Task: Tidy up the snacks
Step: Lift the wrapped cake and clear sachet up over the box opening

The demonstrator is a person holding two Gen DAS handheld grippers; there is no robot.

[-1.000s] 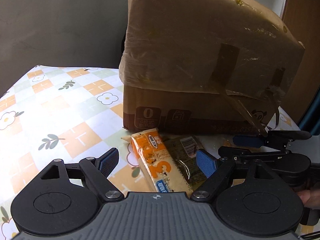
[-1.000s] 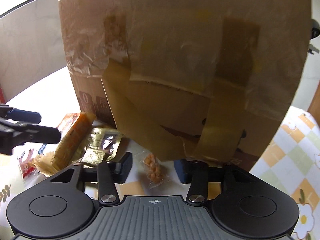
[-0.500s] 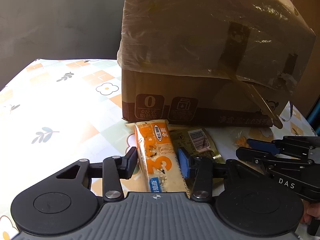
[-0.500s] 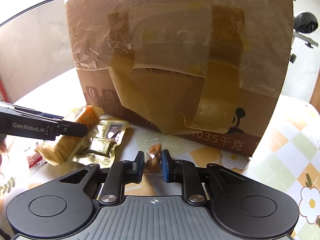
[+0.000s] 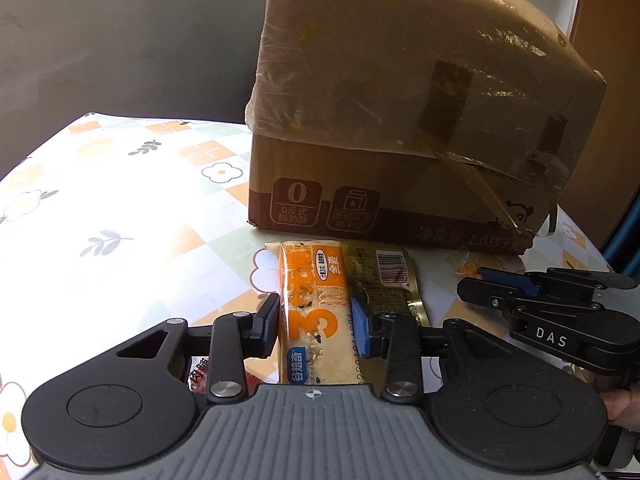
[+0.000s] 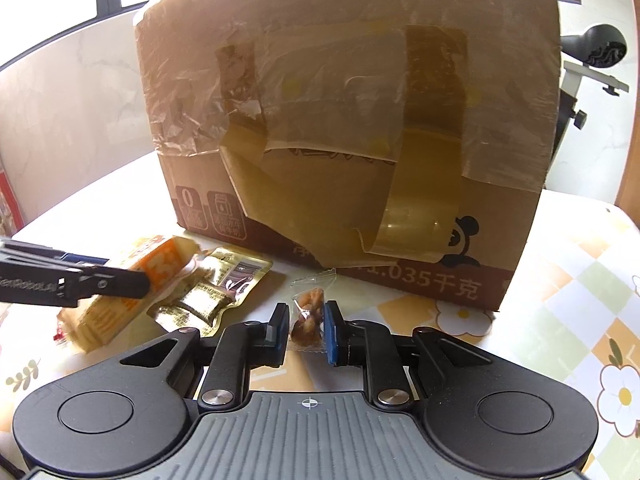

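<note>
An orange snack bar packet [image 5: 312, 300] lies on the flowered tablecloth in front of a taped cardboard box [image 5: 400, 120]. My left gripper [image 5: 316, 320] straddles it, jaws closing, with both pads against the packet's long sides. In the right wrist view that packet [image 6: 160, 264] sits tilted in the left gripper [image 6: 136, 280]. A gold foil packet [image 5: 388, 276] lies beside it on the right. My right gripper [image 6: 306, 324] is shut on a small clear packet of nuts [image 6: 308, 312]. In the left wrist view the right gripper [image 5: 480, 284] reaches in from the right.
The box [image 6: 340, 100] stands tall close ahead of both grippers, with loose brown tape hanging down its front. A red wrapper [image 5: 200, 372] peeks out under the left gripper's left finger. The tablecloth [image 5: 120, 200] stretches away to the left, and a wall stands behind.
My left gripper's wide jaws narrowed onto the orange packet. My right gripper closed on the nut packet, and the box now looks a little farther from it.
</note>
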